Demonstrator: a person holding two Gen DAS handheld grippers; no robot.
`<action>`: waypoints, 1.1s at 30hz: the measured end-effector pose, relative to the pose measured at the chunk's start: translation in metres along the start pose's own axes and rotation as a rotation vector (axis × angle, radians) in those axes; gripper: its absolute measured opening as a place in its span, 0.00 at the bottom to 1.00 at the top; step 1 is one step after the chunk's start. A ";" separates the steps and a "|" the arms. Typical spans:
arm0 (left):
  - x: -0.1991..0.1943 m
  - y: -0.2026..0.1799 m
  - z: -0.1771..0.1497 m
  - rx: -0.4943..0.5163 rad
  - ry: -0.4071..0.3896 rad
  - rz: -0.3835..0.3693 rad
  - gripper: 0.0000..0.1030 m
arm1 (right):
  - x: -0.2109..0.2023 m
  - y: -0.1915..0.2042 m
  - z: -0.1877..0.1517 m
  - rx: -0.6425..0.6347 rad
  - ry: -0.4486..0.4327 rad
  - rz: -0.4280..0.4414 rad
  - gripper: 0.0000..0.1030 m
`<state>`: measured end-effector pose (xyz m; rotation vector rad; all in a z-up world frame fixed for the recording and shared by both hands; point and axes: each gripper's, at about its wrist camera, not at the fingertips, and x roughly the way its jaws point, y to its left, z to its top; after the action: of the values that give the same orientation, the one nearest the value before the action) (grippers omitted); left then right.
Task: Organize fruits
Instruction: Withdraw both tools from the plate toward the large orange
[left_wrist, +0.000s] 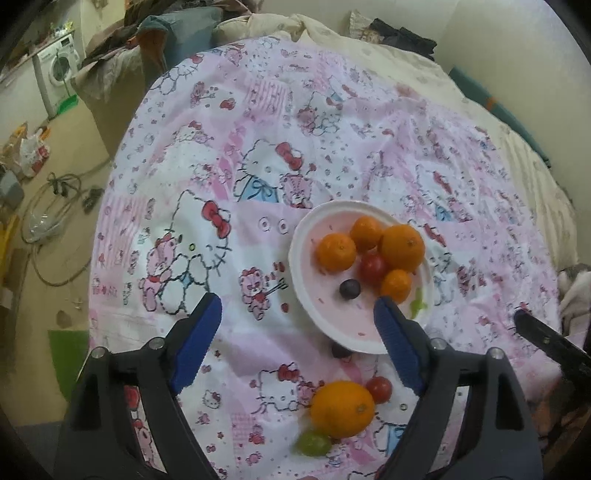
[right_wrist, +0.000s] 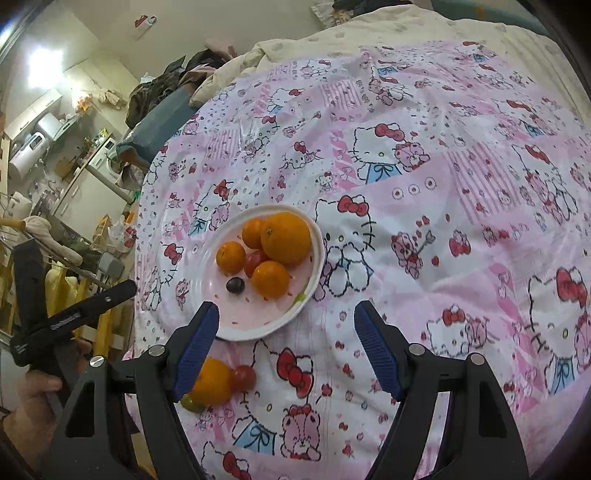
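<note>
A white plate (left_wrist: 301, 258) sits on a pink cat-print bedsheet (left_wrist: 258, 129). In the plate are four oranges (left_wrist: 402, 245), a red cherry tomato (left_wrist: 373, 266) and a dark grape (left_wrist: 349, 288). Just below the plate, on the sheet, lie a big orange (left_wrist: 341, 408), a second cherry tomato (left_wrist: 379, 388) and a green grape (left_wrist: 313, 443). The left gripper (left_wrist: 297, 317) is wide open with nothing in it; the big orange lies between its arms. The right gripper (right_wrist: 286, 319) is open and empty too, beside the plate.
</note>
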<state>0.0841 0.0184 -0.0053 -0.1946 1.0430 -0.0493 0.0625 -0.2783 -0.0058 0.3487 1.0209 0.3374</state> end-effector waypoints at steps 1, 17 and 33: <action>0.002 0.001 -0.002 -0.003 0.009 0.013 0.80 | 0.000 -0.001 -0.001 0.005 0.001 -0.001 0.76; 0.059 -0.050 -0.067 0.233 0.341 -0.021 0.80 | 0.033 -0.012 0.001 0.100 0.078 -0.027 0.76; 0.087 -0.076 -0.095 0.351 0.426 0.015 0.63 | 0.040 -0.009 0.004 0.089 0.091 -0.017 0.76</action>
<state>0.0503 -0.0807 -0.1125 0.1508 1.4389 -0.2670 0.0856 -0.2695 -0.0381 0.4079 1.1301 0.2953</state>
